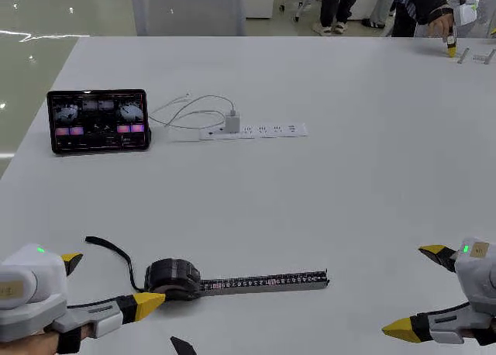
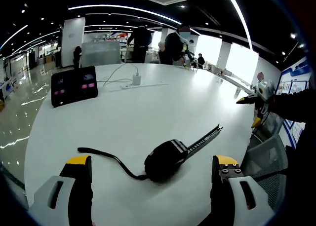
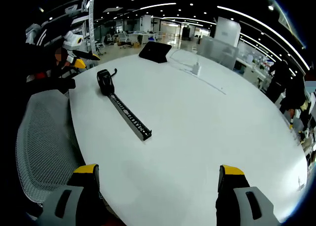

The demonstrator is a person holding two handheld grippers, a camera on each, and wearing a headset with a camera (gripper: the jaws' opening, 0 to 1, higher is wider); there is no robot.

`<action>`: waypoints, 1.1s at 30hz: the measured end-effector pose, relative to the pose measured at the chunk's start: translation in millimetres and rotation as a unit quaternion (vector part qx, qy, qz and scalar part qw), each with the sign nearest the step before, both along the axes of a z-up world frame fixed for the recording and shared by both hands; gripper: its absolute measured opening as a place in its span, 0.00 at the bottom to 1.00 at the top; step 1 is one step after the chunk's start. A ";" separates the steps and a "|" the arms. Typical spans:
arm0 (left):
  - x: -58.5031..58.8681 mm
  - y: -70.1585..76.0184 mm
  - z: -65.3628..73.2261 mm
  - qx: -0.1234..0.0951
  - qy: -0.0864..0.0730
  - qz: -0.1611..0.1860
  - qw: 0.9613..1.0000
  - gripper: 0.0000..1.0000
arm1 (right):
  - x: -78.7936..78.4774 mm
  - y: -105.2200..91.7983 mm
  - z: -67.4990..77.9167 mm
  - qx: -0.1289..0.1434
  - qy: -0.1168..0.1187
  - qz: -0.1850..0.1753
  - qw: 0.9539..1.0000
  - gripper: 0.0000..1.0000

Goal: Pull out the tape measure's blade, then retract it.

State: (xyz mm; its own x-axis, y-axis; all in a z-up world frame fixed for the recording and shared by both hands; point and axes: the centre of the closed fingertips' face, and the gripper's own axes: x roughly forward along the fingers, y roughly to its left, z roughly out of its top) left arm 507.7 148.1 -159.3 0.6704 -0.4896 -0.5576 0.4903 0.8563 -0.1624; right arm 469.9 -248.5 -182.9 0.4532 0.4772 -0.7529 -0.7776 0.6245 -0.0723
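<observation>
Left claw (image 1: pixel 116 279) at near edge, jaws apart, clamped on nothing. Right claw (image 1: pixel 406 290) off to the other side, jaws also apart, empty.

Tape measure (image 1: pixel 172 276) sits on the table (image 1: pixel 310 200) just ahead of the left claw. In the left gripper view the black case lies between and a little beyond the two yellow tips. In the head view one tip is just beside the case; contact cannot be told. Strap (image 1: pixel 112 250) trails from the case across the front of the left claw.

Blade (image 1: pixel 263 281) is out and lies flat on the table, running from the case toward the right claw. Its hook end (image 1: pixel 324 277) stops well apart from the right claw, in the open span between the claws. In the right gripper view the hook end is the nearest part and the case lies beyond it.

Progress, as a judgement: pull-out looks done, at least in part, with a fair length of blade showing. Retraction is not yet done. Neither claw holds case or blade, so a fresh grip on the case, likely by the left claw, seems the next need. Whether a lock holds the blade out cannot be told.

Well beyond the claws: tablet (image 1: pixel 98 121), screen lit, then power strip (image 1: pixel 256 130) with a charger (image 1: pixel 232 122) and a looped cable (image 1: pixel 186 111). At the far table edge, people (image 1: pixel 434 14).
</observation>
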 end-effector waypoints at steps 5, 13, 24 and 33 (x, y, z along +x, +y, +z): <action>3.8 -14.7 -3.2 -0.008 0.006 0.015 1.000 0.99 | 7.7 8.9 4.2 -0.013 0.004 0.024 1.000 0.99; 7.9 -25.8 -8.9 0.001 0.003 0.032 0.999 0.99 | 13.7 25.5 0.7 -0.023 0.021 0.064 0.997 0.99; 15.2 -41.7 -17.1 0.017 -0.018 0.048 0.999 0.99 | 27.8 43.3 -15.0 -0.042 0.027 0.119 0.992 0.99; 17.7 -56.7 -24.1 0.015 -0.018 0.049 0.999 0.99 | 35.6 57.0 -28.2 -0.053 0.048 0.148 0.986 0.99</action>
